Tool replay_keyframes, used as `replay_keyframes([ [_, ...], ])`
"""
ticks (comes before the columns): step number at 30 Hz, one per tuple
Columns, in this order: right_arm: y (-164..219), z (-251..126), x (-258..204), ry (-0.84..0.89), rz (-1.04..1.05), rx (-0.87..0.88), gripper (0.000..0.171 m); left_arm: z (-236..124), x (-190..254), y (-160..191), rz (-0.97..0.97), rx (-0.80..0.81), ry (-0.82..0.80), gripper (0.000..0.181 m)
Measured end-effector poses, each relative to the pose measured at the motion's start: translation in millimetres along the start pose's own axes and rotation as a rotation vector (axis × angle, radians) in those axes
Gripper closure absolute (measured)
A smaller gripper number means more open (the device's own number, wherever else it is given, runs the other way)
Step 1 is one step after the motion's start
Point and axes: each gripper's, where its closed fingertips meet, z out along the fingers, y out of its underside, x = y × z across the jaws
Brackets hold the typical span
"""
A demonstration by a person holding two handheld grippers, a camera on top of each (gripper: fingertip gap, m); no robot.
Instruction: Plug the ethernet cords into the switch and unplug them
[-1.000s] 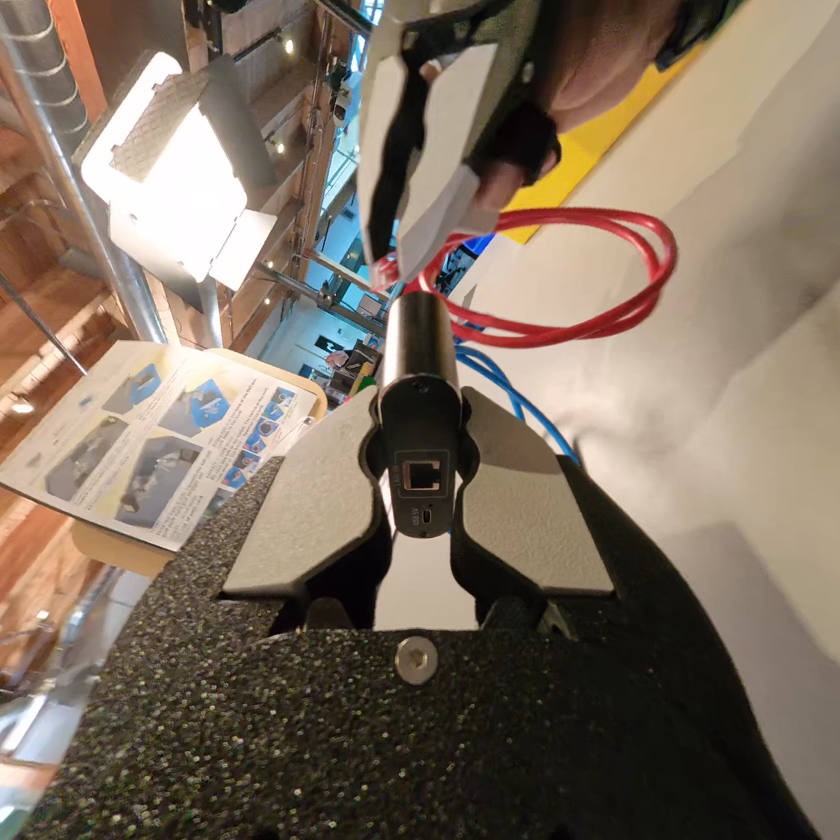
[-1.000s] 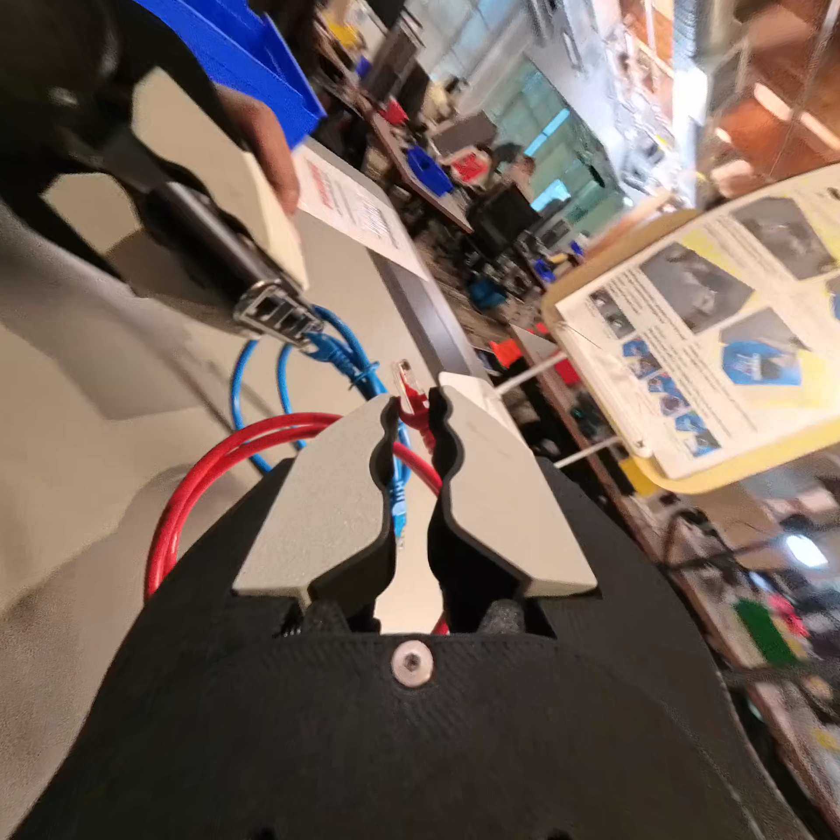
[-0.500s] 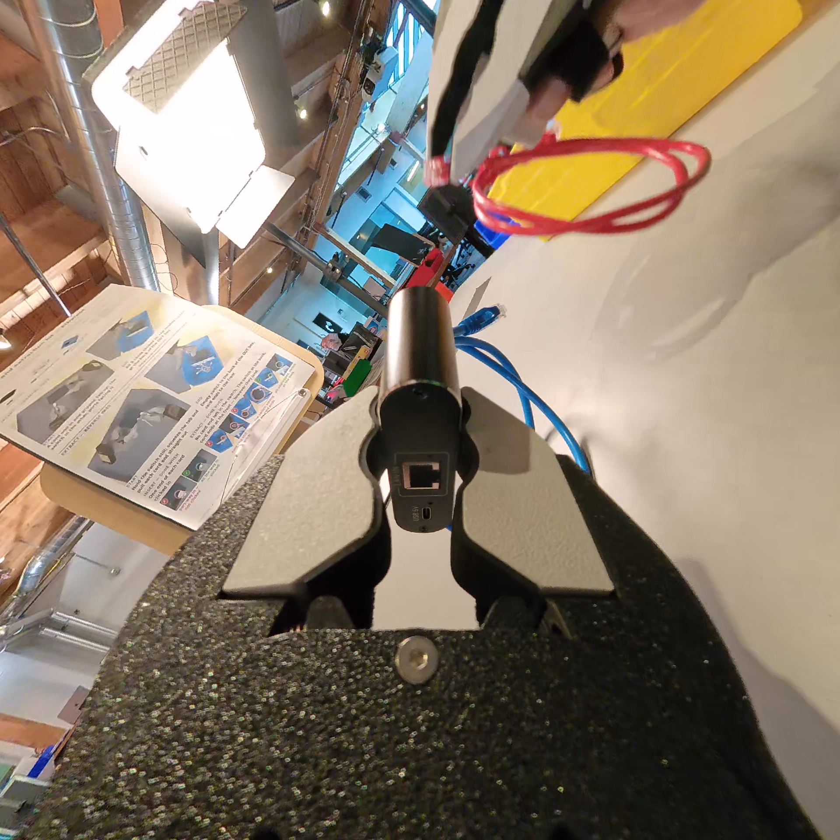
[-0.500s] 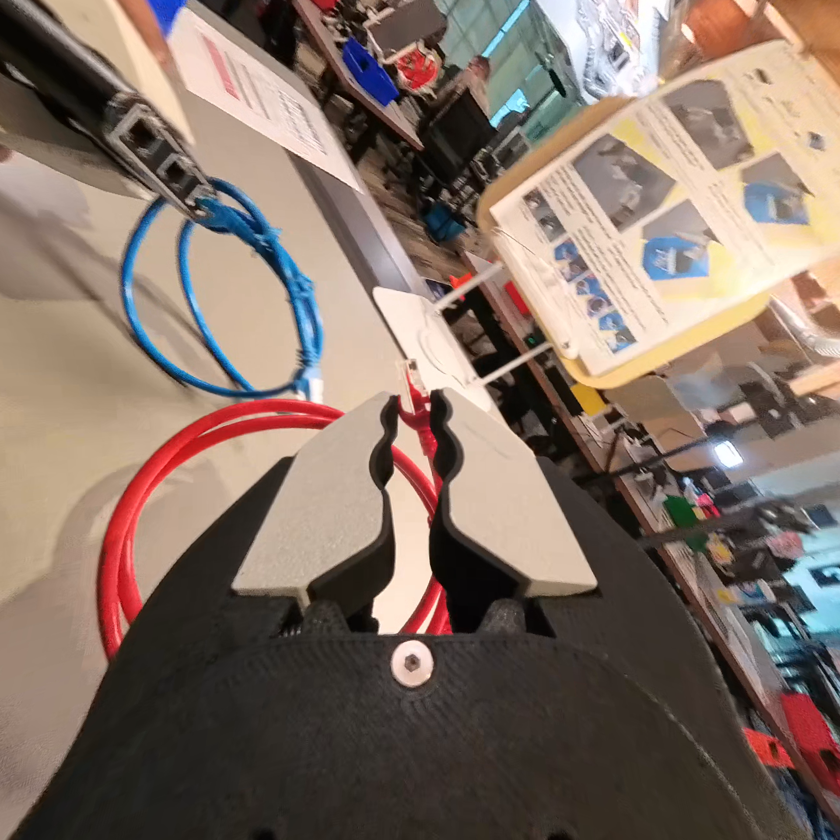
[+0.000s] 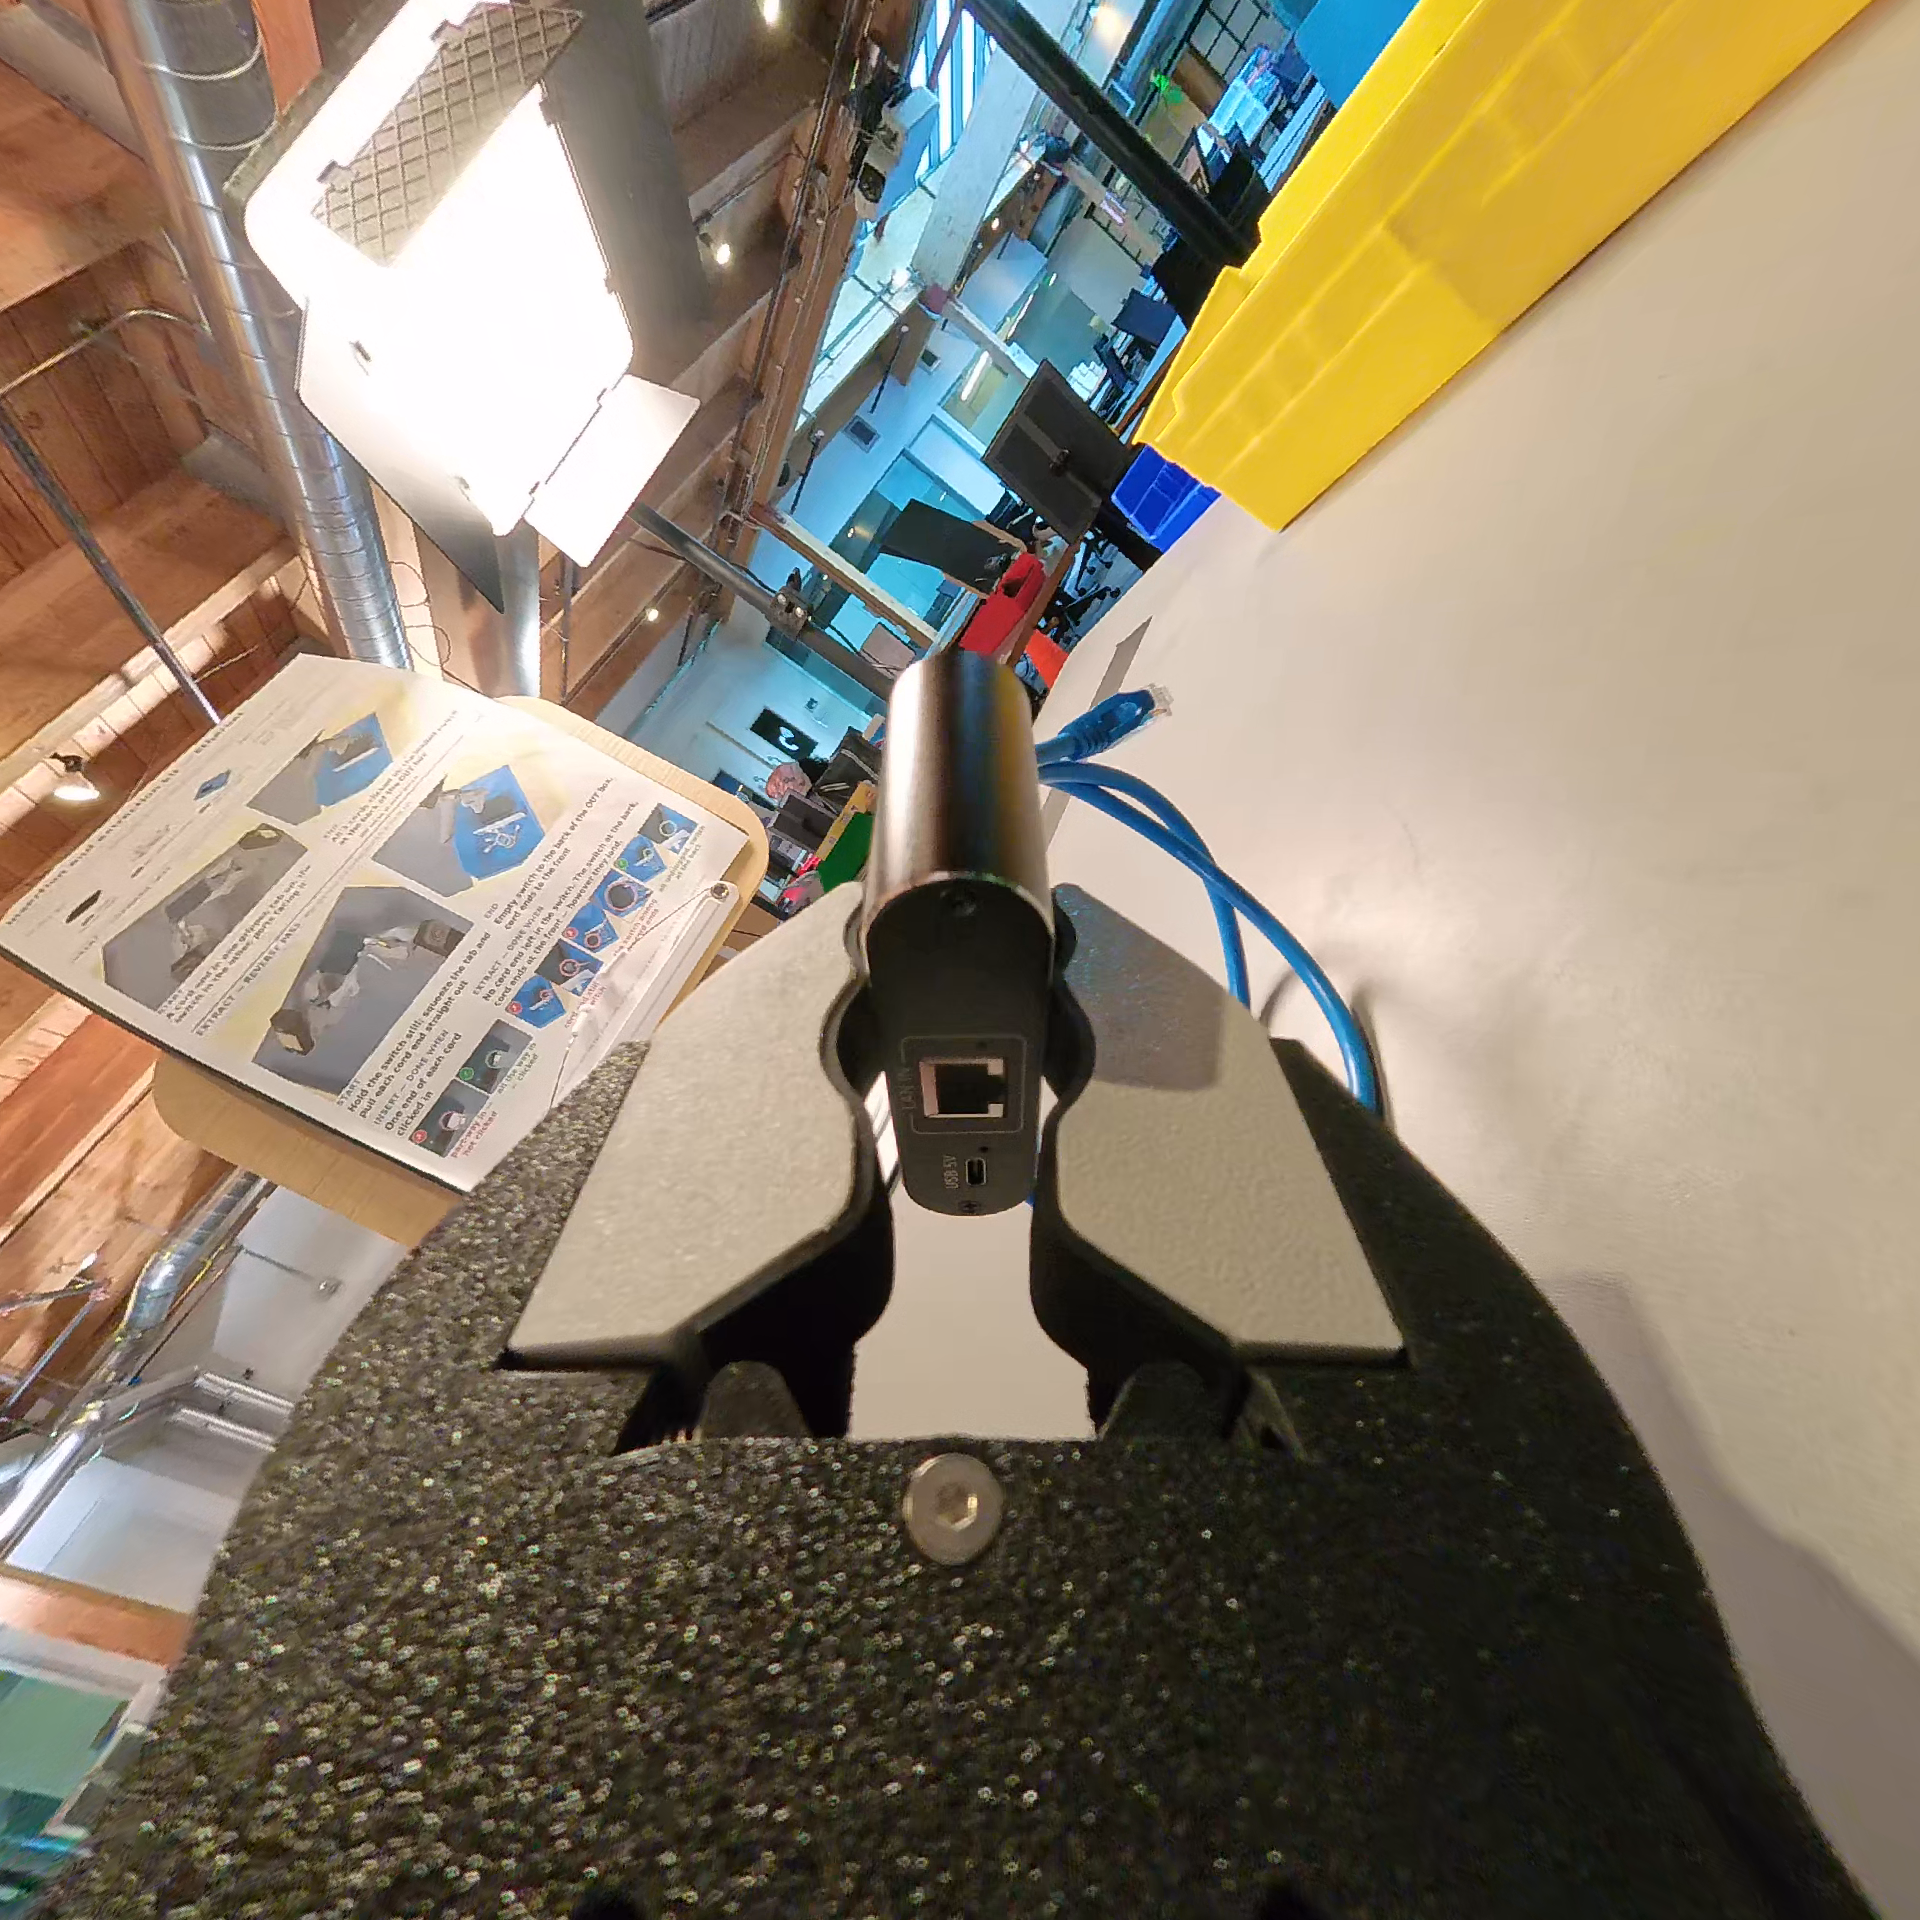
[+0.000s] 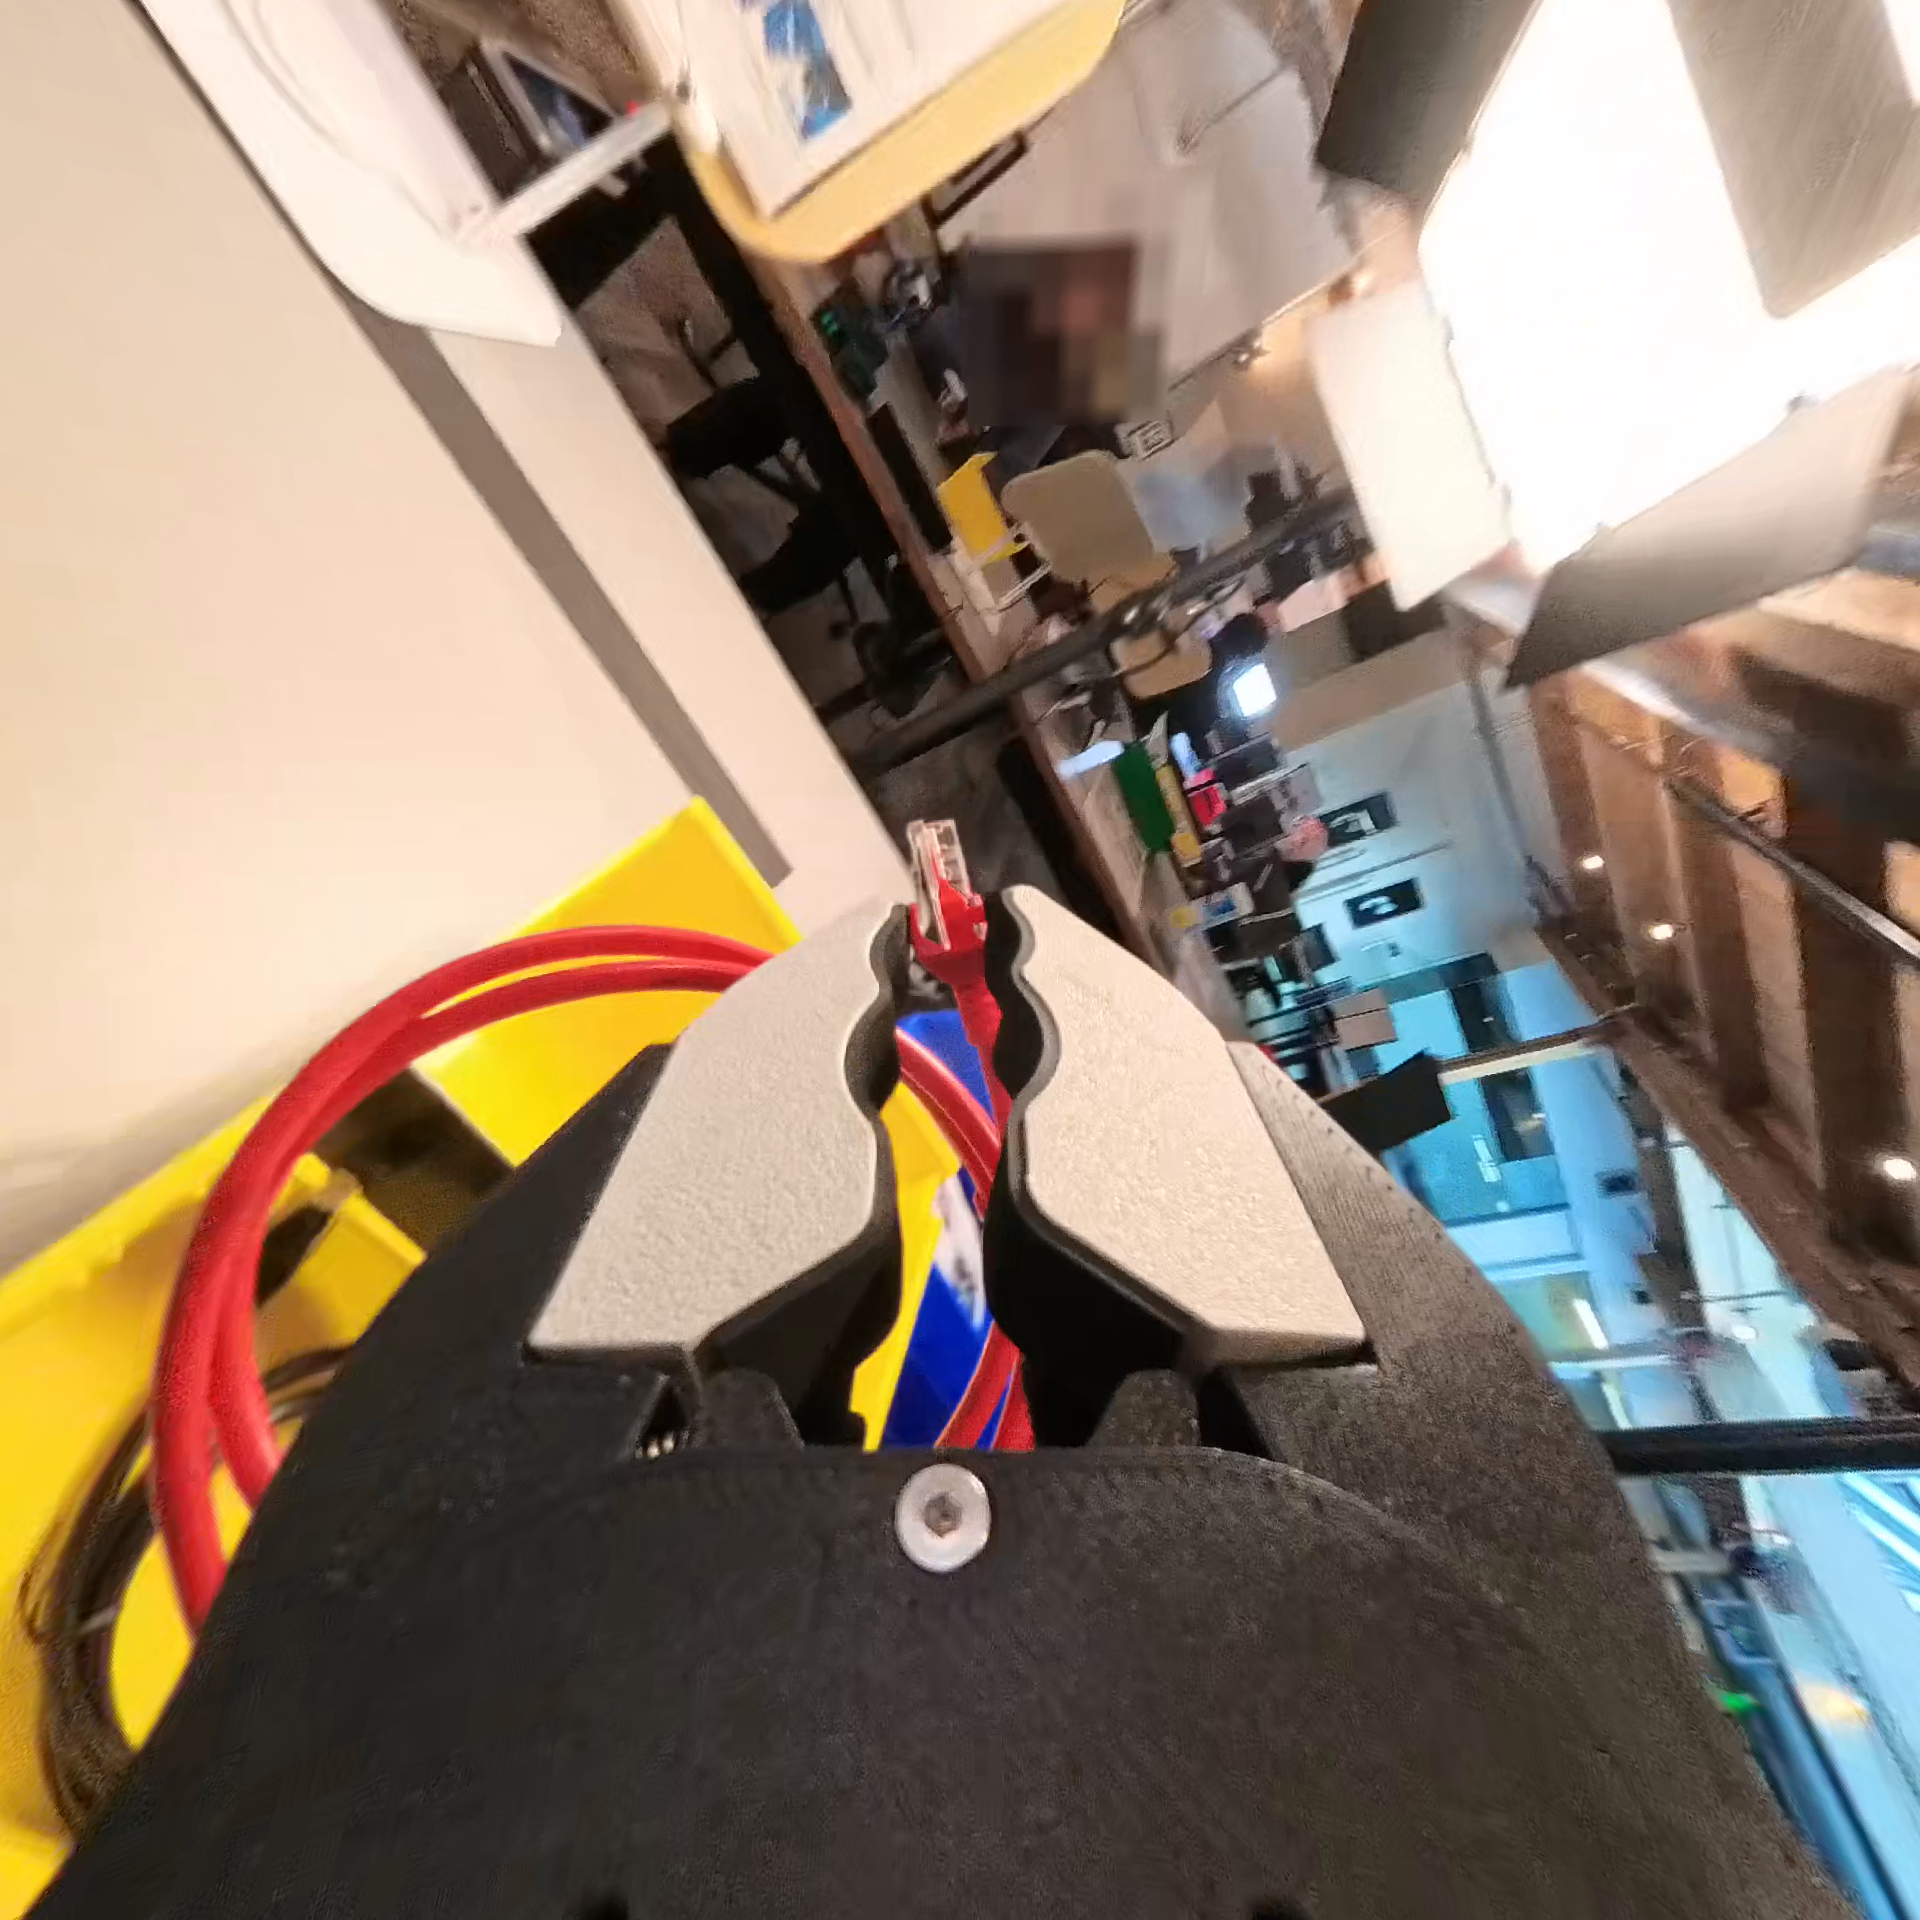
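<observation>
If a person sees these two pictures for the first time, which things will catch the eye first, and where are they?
In the left wrist view, the black switch stands clamped in the left claw, an empty port facing the camera, with the blue cord looped on the pale table behind. In the right wrist view, the right claw pinches the red cord just below its clear plug, above yellow bins.

Two wrist cameras, each looking forward along its own fingers, both rolled sideways.

The left wrist view sits close behind the switch (image 5: 956, 935), facing the blue cord (image 5: 1195, 842) and yellow bins (image 5: 1455, 260). The right wrist view faces past the table edge; both share yellow bins (image 6: 623, 935) and the instruction board (image 5: 343, 914).
</observation>
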Motion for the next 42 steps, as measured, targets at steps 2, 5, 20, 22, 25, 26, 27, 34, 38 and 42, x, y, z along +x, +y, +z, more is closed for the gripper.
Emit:
replay_keyframes([
  [2, 35, 5, -17, -0.057, 0.010, -0.020, 0.156, 0, 0, 1, 0.002, -0.003, -0.005, 0.153],
  [5, 78, 11, -53, -0.159, 0.028, -0.038, 0.156, 0, -1, 2, 0.006, -0.007, -0.014, 0.153],
  [20, 109, 6, -145, -0.710, 0.042, -0.219, 0.147, 1, 0, 2, 0.024, -0.010, -0.017, 0.153],
  [22, 108, 4, -138, -0.693, 0.022, -0.243, 0.142, 1, -1, 1, 0.013, -0.007, -0.016, 0.153],
  [25, 105, 0, -123, -0.648, -0.028, -0.280, 0.138, 2, -3, -1, -0.025, 0.000, -0.021, 0.153],
  [26, 104, -1, -118, -0.626, -0.054, -0.294, 0.139, 2, -4, -2, -0.044, 0.003, -0.024, 0.153],
  [27, 103, -1, -113, -0.600, -0.081, -0.307, 0.139, 2, -5, -3, -0.065, 0.008, -0.026, 0.153],
  [34, 23, 15, -101, -0.392, -0.168, -0.198, 0.147, 4, -22, -4, -0.361, 0.034, -0.041, 0.153],
  [38, -68, 35, -154, -0.421, -0.099, 0.034, 0.152, 4, -31, 7, -0.556, 0.033, -0.032, 0.153],
  [42, -154, 58, -234, -0.559, 0.015, 0.252, 0.153, 3, -40, 22, -0.720, 0.031, -0.030, 0.154],
])
